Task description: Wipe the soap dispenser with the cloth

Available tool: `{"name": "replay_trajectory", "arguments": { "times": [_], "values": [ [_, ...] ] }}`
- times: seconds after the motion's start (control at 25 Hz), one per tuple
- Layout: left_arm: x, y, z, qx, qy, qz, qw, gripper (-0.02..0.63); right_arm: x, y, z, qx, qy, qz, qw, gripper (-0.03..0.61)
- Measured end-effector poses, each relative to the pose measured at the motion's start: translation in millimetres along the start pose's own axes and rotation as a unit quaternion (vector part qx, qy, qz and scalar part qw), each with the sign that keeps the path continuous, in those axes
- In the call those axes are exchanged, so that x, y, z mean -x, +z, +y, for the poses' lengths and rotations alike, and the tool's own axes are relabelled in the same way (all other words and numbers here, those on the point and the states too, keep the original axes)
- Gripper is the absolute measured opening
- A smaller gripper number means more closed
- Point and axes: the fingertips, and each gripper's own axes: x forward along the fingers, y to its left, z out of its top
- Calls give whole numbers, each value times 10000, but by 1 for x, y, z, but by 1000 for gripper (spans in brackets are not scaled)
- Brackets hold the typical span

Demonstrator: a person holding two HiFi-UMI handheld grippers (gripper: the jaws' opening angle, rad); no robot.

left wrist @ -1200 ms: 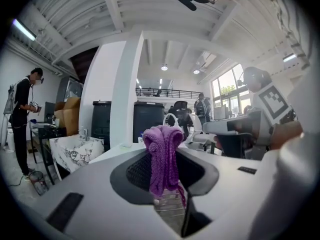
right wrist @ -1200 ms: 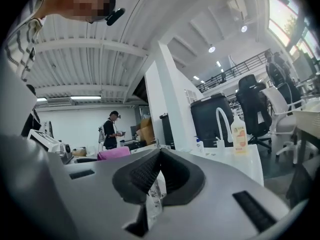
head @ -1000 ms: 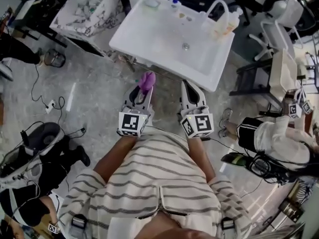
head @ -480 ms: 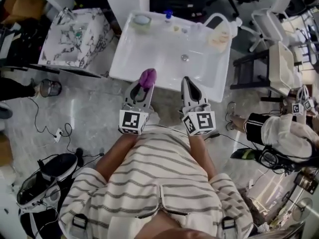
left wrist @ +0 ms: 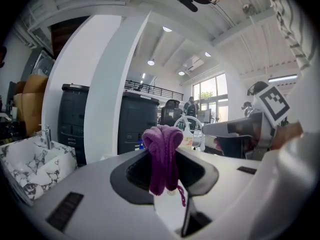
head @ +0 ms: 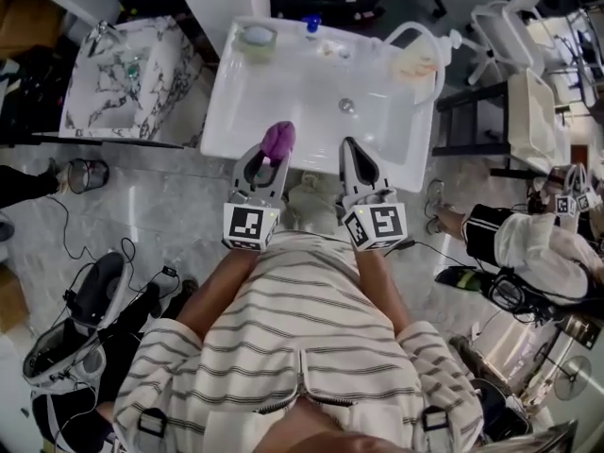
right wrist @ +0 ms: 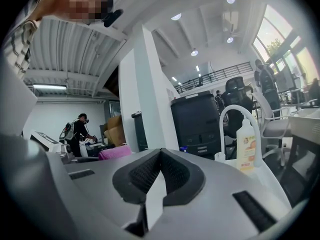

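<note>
The soap dispenser (head: 418,65), a clear bottle with an orange label and a white pump, stands at the back right corner of the white sink (head: 283,102), beside the arched white faucet (head: 415,28). My left gripper (head: 272,155) is shut on a bunched purple cloth (head: 277,140) over the sink's front edge; the cloth (left wrist: 161,156) hangs from the jaw tips. My right gripper (head: 350,147) is shut and empty, level with the left one. The dispenser (right wrist: 246,148) is ahead and to the right in the right gripper view.
A blue-capped bottle (head: 310,25) and a small bowl (head: 257,36) sit on the sink's back ledge. A marbled basin (head: 118,78) stands to the left. To the right are chairs (head: 528,121) and a seated person (head: 528,253). Cables and gear lie on the floor at the left (head: 85,300).
Both grippers have moved forward together, from over the floor to over the sink's front edge. The cloth has stayed in the left gripper and the right has stayed shut.
</note>
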Motion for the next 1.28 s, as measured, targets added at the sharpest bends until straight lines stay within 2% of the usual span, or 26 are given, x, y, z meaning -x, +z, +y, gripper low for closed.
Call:
{"name": "replay_trajectory", "arguments": {
  "times": [0.44, 0.96, 1.28],
  "values": [
    [-66, 7, 29, -169, 33, 95, 9998, 117, -75, 5, -35, -14, 169, -24, 9999, 9],
    [-143, -2, 72, 27, 262, 356, 9990, 117, -171, -8, -70, 122, 386, 345, 9986, 9],
    [-173, -9, 96, 98, 414, 456, 9981, 117, -217, -24, -87, 180, 386, 475, 9980, 9]
  ]
}}
